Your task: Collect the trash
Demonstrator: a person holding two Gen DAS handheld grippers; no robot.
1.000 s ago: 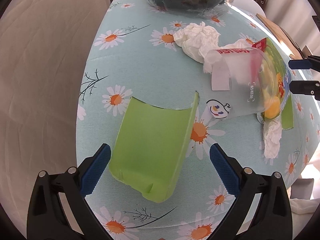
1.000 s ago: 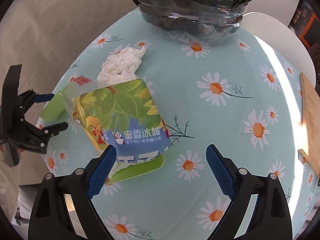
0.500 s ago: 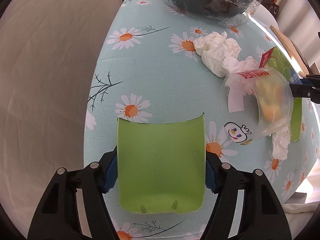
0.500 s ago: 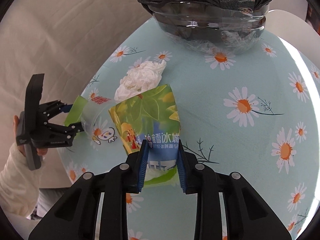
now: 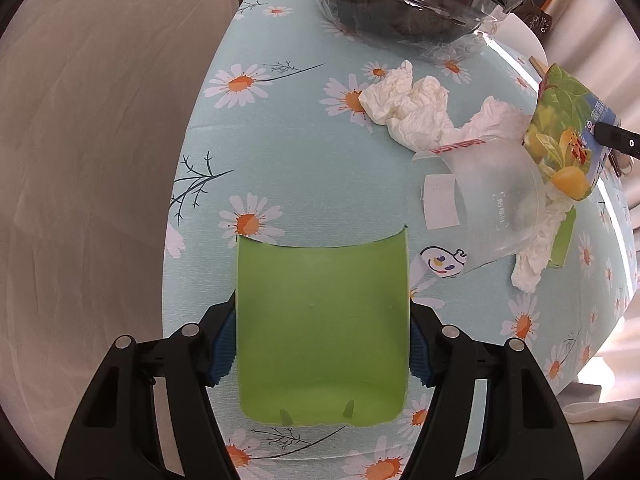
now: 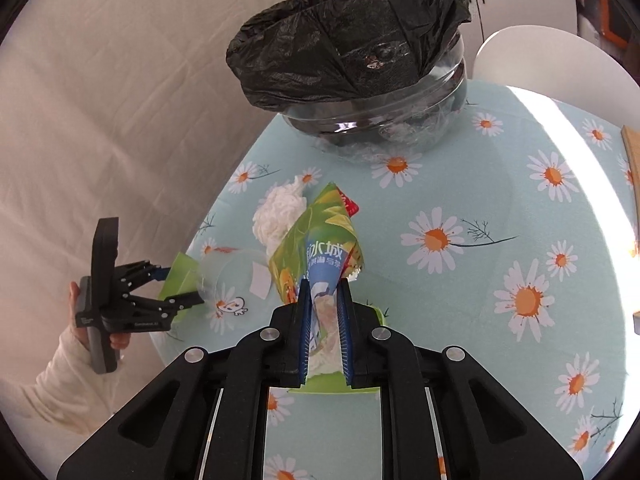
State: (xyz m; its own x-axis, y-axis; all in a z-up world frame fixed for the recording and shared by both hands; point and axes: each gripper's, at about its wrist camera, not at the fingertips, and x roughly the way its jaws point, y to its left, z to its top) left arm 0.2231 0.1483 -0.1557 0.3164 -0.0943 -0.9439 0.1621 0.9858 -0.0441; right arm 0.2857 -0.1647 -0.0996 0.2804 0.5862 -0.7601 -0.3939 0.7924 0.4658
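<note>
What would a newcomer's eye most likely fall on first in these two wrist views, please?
Probably the bright green plastic piece, clamped between the left gripper and filling the lower middle of its view. Next, the printed paper cup sleeve, pinched flat in the right gripper above the daisy tablecloth, its jaws having just been closing. Behind stands the clear bin with a black bag, at the table's far edge.

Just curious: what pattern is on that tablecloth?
The tablecloth is pale blue with white, orange-centred daisies and thin dark twigs; clearest in the right wrist view.
</note>
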